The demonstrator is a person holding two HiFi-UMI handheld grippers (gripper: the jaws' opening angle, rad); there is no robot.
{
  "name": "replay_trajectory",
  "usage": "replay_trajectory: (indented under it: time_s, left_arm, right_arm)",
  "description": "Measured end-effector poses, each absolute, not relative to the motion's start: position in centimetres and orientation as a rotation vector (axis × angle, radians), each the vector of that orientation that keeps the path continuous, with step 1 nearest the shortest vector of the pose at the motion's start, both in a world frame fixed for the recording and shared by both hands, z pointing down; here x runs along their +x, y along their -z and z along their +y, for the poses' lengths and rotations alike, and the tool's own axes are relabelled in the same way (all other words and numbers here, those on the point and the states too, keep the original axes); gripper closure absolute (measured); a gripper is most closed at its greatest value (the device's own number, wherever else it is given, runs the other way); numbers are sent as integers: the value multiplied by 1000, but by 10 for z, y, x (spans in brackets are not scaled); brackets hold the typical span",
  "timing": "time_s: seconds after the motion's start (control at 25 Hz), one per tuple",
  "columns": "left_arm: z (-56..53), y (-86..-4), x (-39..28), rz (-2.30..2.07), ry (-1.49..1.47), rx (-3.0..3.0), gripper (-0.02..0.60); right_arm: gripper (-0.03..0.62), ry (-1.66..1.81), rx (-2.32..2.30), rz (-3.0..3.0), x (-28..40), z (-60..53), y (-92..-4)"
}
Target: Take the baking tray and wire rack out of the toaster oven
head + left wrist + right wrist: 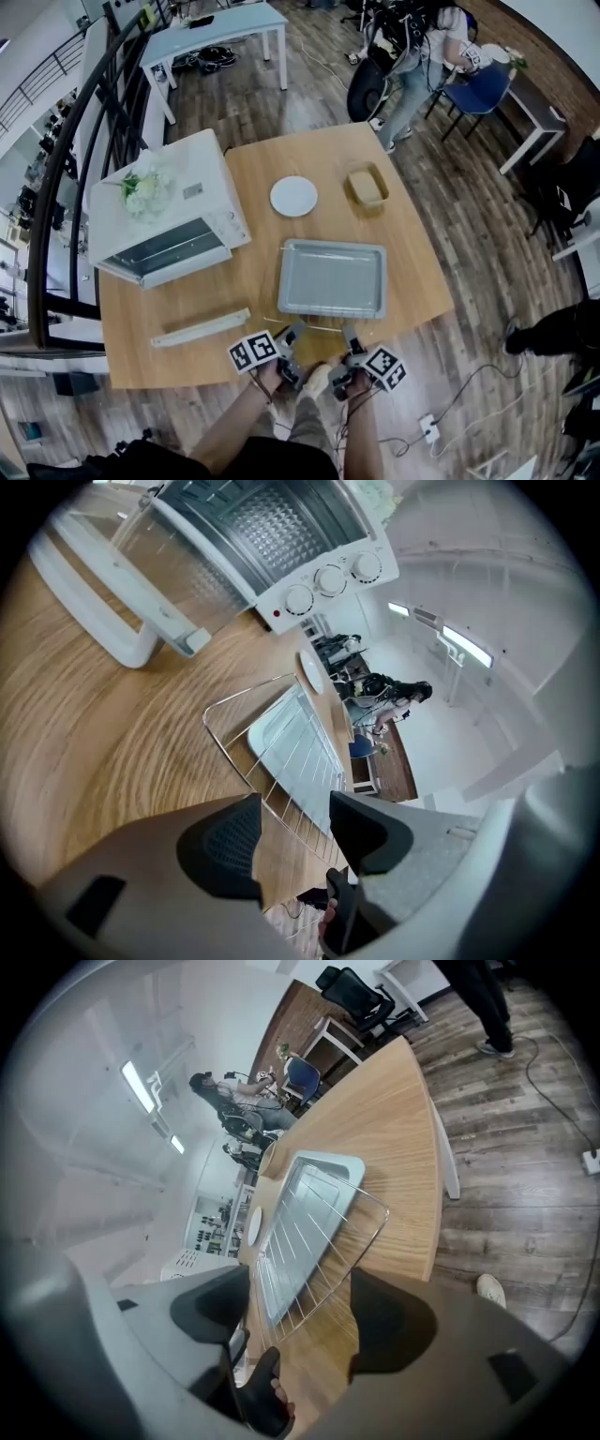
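Observation:
The grey baking tray lies flat on the wooden table, in front of the white toaster oven. The wire rack rests slanted on the tray's near side, its near edge out over the wood. In the left gripper view the rack and tray lie just ahead of my left gripper, which is open. My right gripper is open too, facing the rack and tray. Both grippers hover at the table's front edge, pads touching nothing.
The oven's glass door hangs open toward me, with flowers on the oven's top. A white plate and a beige dish sit behind the tray. A person stands by a chair beyond the table.

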State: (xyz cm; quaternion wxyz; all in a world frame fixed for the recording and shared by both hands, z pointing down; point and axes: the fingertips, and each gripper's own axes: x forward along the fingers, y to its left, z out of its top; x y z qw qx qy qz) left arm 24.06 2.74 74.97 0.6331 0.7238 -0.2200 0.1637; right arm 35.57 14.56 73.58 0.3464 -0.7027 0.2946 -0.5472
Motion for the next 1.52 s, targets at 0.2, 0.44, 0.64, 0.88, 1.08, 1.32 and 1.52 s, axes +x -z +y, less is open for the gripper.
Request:
replay_trajectory:
  time_s: [0.2, 0.44, 0.64, 0.88, 1.08, 1.32, 1.52]
  left_arm:
    - [13, -713, 230, -496, -352, 1800, 368]
    - [-6, -656, 201, -512, -330, 2001, 373]
    - [-27, -606, 163, -568, -307, 2210, 377]
    - [-47, -540, 108, -699, -259, 2457, 405]
    - [-52, -496, 62, -798, -226, 2621, 430]
    - [-53, -462, 12, -859, -189, 2706, 449]
    - [-47, -440, -43, -942, -179, 2755, 468]
  right_arm:
    - [293, 1347, -1959, 922, 349, 134, -710]
    - [326, 1224, -2087, 1105, 330, 120, -661]
    - [334, 1100, -2200, 1258, 305, 102, -610]
    - [403, 909, -2329, 1442, 263, 84, -552]
    - [433, 725, -2415, 1635, 219, 67, -509]
    - [471, 538, -2436, 1833, 160, 38, -469]
    - [497, 451, -2411, 1964, 105, 27, -448]
